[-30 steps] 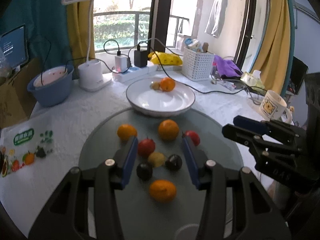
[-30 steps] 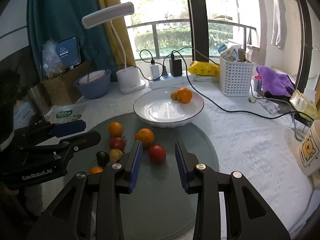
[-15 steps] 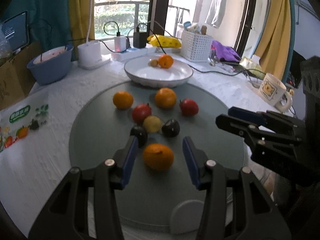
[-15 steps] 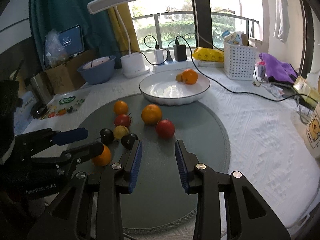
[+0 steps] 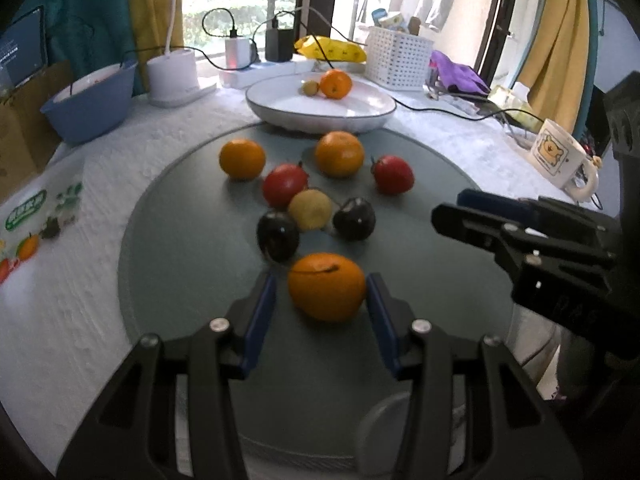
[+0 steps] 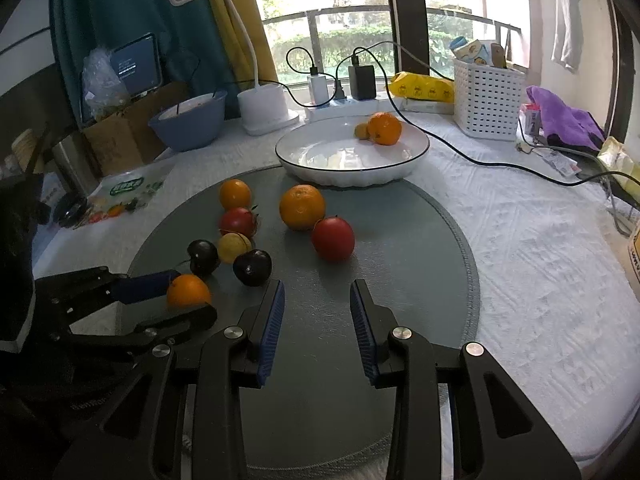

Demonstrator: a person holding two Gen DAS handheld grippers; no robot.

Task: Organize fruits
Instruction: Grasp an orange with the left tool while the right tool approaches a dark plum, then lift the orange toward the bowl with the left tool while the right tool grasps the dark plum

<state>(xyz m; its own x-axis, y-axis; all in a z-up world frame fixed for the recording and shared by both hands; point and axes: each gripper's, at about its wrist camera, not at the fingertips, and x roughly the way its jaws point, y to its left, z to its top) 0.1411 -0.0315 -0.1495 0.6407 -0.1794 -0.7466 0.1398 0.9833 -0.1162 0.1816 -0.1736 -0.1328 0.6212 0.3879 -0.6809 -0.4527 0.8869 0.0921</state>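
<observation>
Left gripper (image 5: pixel 320 304): released, straddling the nearest orange (image 5: pixel 327 286) at 6 o'clock of the mat (image 5: pixel 180 240); right gripper (image 6: pixel 316 320): released, empty; risk: your off-centre squeeze rolls it into the dark plum (image 5: pixel 277 236) at 11 o'clock

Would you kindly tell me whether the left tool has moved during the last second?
Yes: the left tool pulled back from the white plate, now straddling the nearest orange.

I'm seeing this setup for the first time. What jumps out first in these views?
The cluster of fruit on the round grey mat: oranges, red fruits and dark plums, with the nearest orange sitting between the open jaws of the left gripper. Behind the mat, a white plate already holds another orange. The right gripper hovers open over bare mat.
</observation>
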